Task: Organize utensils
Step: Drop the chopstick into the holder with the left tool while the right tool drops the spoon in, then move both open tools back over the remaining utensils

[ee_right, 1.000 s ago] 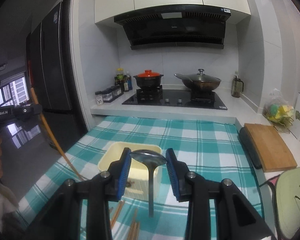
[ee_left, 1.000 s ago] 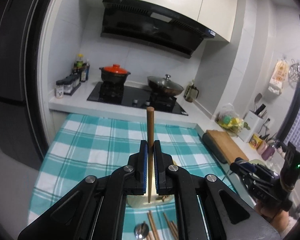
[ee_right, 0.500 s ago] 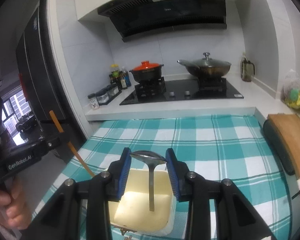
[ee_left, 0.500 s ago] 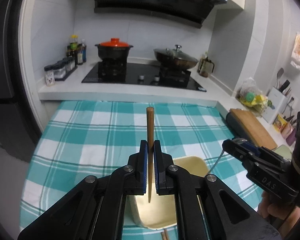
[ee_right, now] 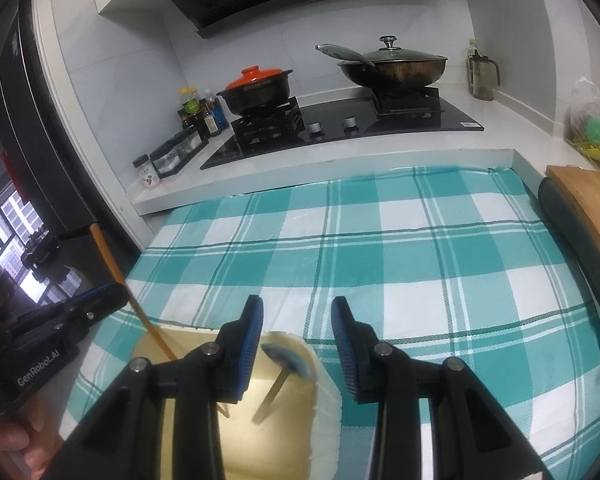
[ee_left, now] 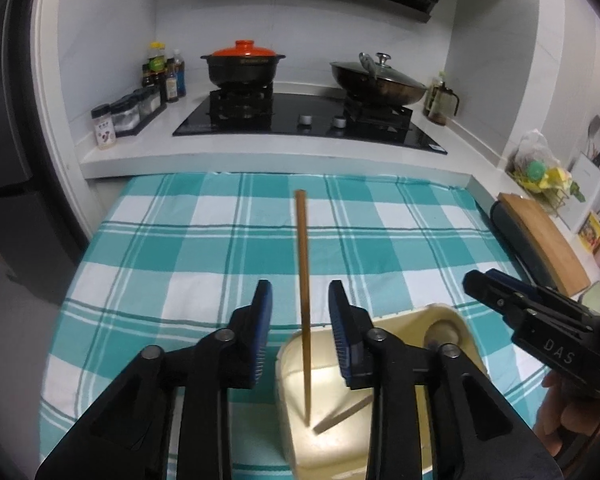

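A cream plastic box (ee_left: 466,322) stands on the checked cloth, right below both grippers; it also shows in the right wrist view (ee_right: 296,432). My left gripper (ee_left: 300,300) is open. A wooden chopstick (ee_left: 303,280) stands loose between its jaws, its tip down in the box. My right gripper (ee_right: 297,312) is open. A metal spoon (ee_right: 286,360), blurred, drops free below its jaws into the box. In the left wrist view the spoon (ee_left: 440,330) lies at the box's far right corner. The left gripper shows at the left of the right wrist view (ee_right: 100,300).
The teal checked cloth (ee_left: 204,248) covers the table. Behind it is a white counter with a black hob (ee_left: 300,120), a red-lidded pot (ee_left: 242,66), a wok (ee_left: 380,80) and spice jars (ee_left: 128,114). A wooden board (ee_left: 548,240) lies at the right.
Both grippers moved down over the box and opened. The chopstick and the spoon, held before, are let go and drop into the box.
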Motion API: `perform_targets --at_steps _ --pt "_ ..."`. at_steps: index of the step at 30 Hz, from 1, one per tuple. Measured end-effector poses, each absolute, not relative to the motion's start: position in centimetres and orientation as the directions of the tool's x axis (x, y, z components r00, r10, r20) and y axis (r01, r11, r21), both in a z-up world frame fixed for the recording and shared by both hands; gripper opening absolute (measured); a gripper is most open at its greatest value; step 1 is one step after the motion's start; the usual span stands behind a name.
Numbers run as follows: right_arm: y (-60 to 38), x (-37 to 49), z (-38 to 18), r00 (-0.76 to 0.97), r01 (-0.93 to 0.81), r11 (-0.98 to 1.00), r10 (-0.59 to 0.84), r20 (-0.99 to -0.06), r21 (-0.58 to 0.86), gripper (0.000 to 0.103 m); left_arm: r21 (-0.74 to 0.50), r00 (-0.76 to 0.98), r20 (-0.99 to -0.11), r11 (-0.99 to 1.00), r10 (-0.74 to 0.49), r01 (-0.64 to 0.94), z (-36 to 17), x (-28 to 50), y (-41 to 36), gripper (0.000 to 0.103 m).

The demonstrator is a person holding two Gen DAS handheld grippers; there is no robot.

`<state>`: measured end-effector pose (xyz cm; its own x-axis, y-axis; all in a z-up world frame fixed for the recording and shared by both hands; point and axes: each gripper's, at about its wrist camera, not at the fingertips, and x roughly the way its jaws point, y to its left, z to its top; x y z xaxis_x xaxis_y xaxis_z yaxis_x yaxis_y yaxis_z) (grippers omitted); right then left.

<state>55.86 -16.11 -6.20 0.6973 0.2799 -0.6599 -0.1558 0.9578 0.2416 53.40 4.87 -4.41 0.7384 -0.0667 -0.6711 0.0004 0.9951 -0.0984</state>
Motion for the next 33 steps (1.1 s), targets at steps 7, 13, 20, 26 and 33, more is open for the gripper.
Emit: perform_targets --at_steps 7,13,20,26,33 --pt "-18.2 51.1 -1.6 0.743 -0.178 0.962 0.270 -0.613 0.208 0.041 -0.034 0.767 -0.641 0.999 -0.032 0.013 -1.1 45.5 7.6 0.059" --pt "-20.9 40.9 0.6 0.759 -0.231 0.964 0.265 -0.595 0.134 0.050 -0.041 0.719 -0.693 0.999 -0.051 0.032 -3.2 33.5 10.3 0.073" --pt "-21.3 27.1 -4.7 0.746 -0.272 0.961 0.177 -0.642 -0.051 0.050 -0.127 0.647 -0.760 0.990 -0.060 -0.057 -10.8 21.6 11.0 0.074" --pt "-20.8 18.2 -12.6 0.677 -0.204 0.979 0.124 -0.725 -0.023 0.050 -0.142 0.580 -0.810 0.989 -0.091 -0.045 -15.0 17.2 8.5 0.074" --pt "-19.6 15.6 -14.9 0.659 -0.218 0.976 0.147 -0.737 -0.001 0.049 -0.127 0.601 -0.791 0.992 -0.114 0.020 -14.8 17.4 5.7 0.074"
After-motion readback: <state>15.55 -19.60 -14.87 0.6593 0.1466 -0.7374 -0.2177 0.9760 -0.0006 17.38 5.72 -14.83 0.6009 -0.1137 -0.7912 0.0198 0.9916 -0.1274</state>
